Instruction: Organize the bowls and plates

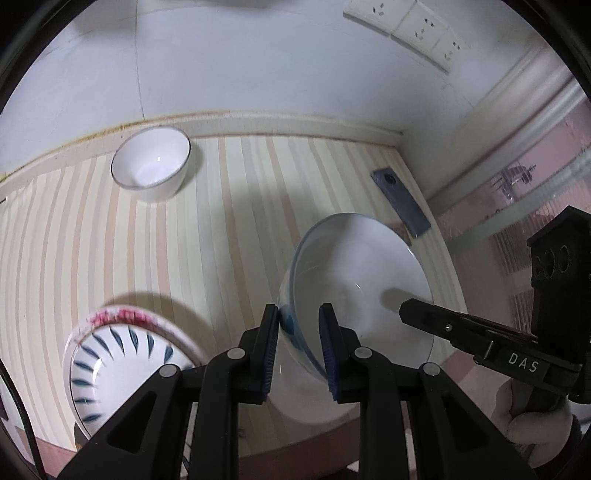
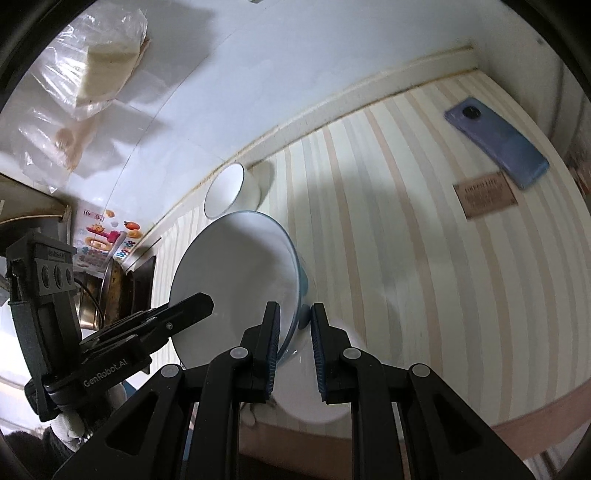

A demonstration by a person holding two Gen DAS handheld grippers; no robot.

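A large white bowl with a blue outside (image 1: 354, 280) is held tilted above the striped table, over a white bowl (image 1: 314, 398) below it. My left gripper (image 1: 299, 343) is shut on its left rim. My right gripper (image 2: 293, 347) is shut on the opposite rim of the same bowl (image 2: 236, 280). A small white bowl (image 1: 151, 166) stands at the back by the wall; it also shows in the right wrist view (image 2: 229, 190). A bowl with blue leaf marks (image 1: 118, 362) sits on a red-rimmed plate (image 1: 122, 317) at the front left.
A blue phone (image 2: 496, 142) lies at the table's back right corner, with a brown card (image 2: 484, 199) beside it. Wall sockets (image 1: 406, 26) are above. A plastic bag (image 2: 85, 81) hangs on the wall at left. The table's front edge (image 2: 535, 417) is close.
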